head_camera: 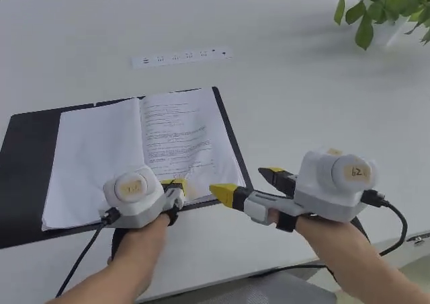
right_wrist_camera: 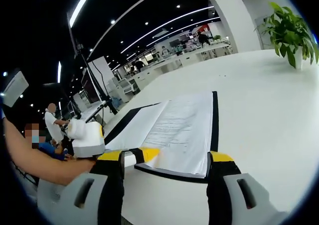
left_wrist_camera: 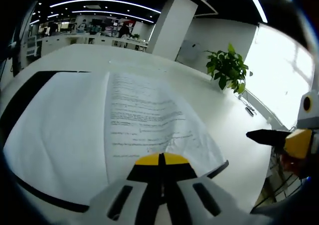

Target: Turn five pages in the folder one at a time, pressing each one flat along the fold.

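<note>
Where the left claw (head_camera: 176, 185) overlaps the page (head_camera: 180, 134) — contact is hidden.

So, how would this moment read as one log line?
folder: lying open | left hand-held gripper: shut, at near edge of printed page | right hand-held gripper: open, just right of folder

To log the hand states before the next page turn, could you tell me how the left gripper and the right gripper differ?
The left gripper has its jaws shut; the right gripper has them wide apart. The left one is over the near edge of the printed page; the right one is beside the folder, over the table. Both have yellow-tipped jaws.
</note>
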Demonstrator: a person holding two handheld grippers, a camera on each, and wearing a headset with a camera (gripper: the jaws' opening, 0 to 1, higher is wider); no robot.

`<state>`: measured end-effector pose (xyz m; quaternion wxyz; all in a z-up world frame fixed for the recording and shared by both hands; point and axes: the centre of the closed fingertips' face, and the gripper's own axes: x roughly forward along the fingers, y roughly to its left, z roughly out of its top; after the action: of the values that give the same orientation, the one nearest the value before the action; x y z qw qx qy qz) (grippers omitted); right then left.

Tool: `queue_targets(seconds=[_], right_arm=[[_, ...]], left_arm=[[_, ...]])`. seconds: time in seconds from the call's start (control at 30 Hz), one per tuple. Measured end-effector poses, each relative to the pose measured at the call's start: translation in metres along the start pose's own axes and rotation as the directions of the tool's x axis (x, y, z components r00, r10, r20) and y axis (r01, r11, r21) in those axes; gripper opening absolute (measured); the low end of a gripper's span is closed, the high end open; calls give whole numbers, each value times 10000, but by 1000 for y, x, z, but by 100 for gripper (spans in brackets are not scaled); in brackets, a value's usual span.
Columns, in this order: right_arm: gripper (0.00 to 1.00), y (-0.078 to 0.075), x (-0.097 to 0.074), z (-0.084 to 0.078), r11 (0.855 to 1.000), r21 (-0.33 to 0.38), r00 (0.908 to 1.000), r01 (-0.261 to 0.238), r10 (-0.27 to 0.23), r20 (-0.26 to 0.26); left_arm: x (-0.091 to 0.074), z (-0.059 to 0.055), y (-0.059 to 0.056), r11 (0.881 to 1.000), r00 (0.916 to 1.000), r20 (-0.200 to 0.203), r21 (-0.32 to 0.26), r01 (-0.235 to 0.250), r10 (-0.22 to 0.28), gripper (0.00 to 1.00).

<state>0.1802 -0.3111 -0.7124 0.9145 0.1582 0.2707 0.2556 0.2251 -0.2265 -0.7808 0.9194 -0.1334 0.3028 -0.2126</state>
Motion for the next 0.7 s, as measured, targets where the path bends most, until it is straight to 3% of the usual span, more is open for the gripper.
queue_targets(seconds=[0.2, 0.33, 0.43, 0.6, 0.7], right_arm=[[55, -11, 25, -9, 9982, 546, 9992, -240, 258, -310], [54, -18, 35, -17, 9947, 998, 9983, -230, 282, -513], [54, -23, 38, -25, 9913, 1317, 9970, -81, 181, -751], [53, -23, 36, -24, 9870, 1602, 9978, -103, 205, -625], [47, -25, 36, -27, 9866, 1631, 9969, -79, 205, -757]], left_arm=[[0, 0, -1, 9999, 10000, 55, 125, -36, 35, 0], [0, 0, -1, 9998, 10000, 90, 212, -42, 40, 0], [1, 0, -1, 9997, 9999, 115, 238, -58, 56, 0], [1, -1, -1, 9996, 9999, 150, 294, -56, 51, 0], [1, -1, 0, 9995, 9999, 158, 293, -66, 61, 0]])
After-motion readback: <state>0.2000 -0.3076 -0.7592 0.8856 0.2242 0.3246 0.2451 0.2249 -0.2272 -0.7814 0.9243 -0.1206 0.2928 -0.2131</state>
